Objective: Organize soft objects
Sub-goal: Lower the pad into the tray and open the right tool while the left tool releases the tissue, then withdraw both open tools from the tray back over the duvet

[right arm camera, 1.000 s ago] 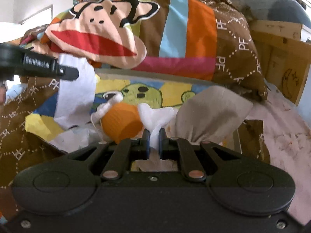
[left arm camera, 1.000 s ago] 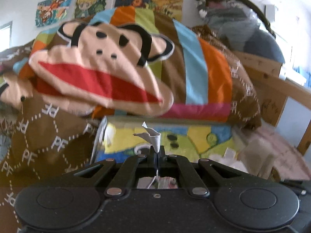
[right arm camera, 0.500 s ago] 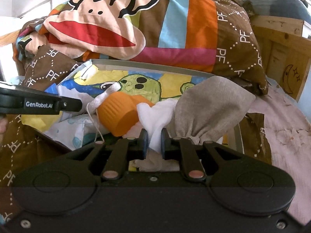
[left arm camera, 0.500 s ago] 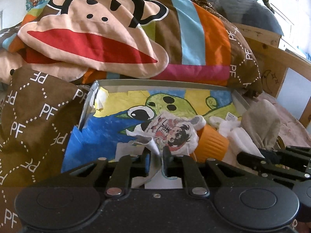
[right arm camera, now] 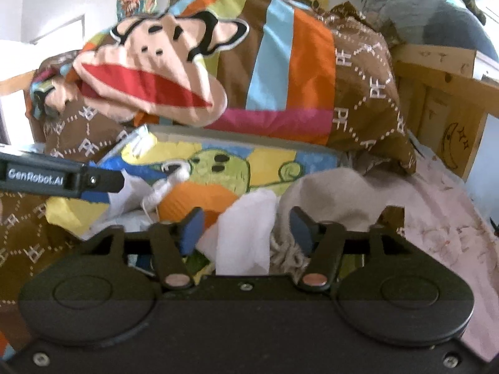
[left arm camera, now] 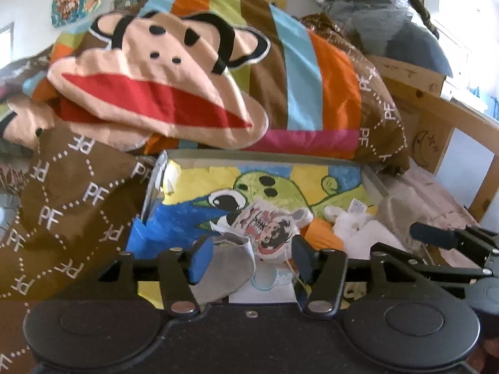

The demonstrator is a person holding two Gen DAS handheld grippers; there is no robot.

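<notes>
A grey-rimmed box (left arm camera: 265,157) with a painted green cartoon lining lies on the bed and holds soft items. My left gripper (left arm camera: 251,257) has its jaws opening. A grey-white cloth (left arm camera: 224,265) and a cartoon-printed cloth (left arm camera: 268,233) lie loose between its blue pads (left arm camera: 199,258). My right gripper (right arm camera: 246,230) is opening too, with a white cloth (right arm camera: 246,237) slack between its pads (right arm camera: 301,230). A beige cloth (right arm camera: 336,193) and an orange item (right arm camera: 199,199) sit just beyond. Each gripper shows in the other's view: the right gripper (left arm camera: 436,237) and the left gripper (right arm camera: 62,177).
A bulky monkey-face blanket (left arm camera: 156,93) with brown lettered fabric (left arm camera: 62,212) is piled behind and left of the box. A wooden bed frame (left arm camera: 436,131) stands at the right, with grey bundled bedding (left arm camera: 389,31) above it. Pink sheet (right arm camera: 443,218) lies right of the box.
Both grippers were shut on cloth pieces; their jaws have now spread apart and the cloths rest loose in the box.
</notes>
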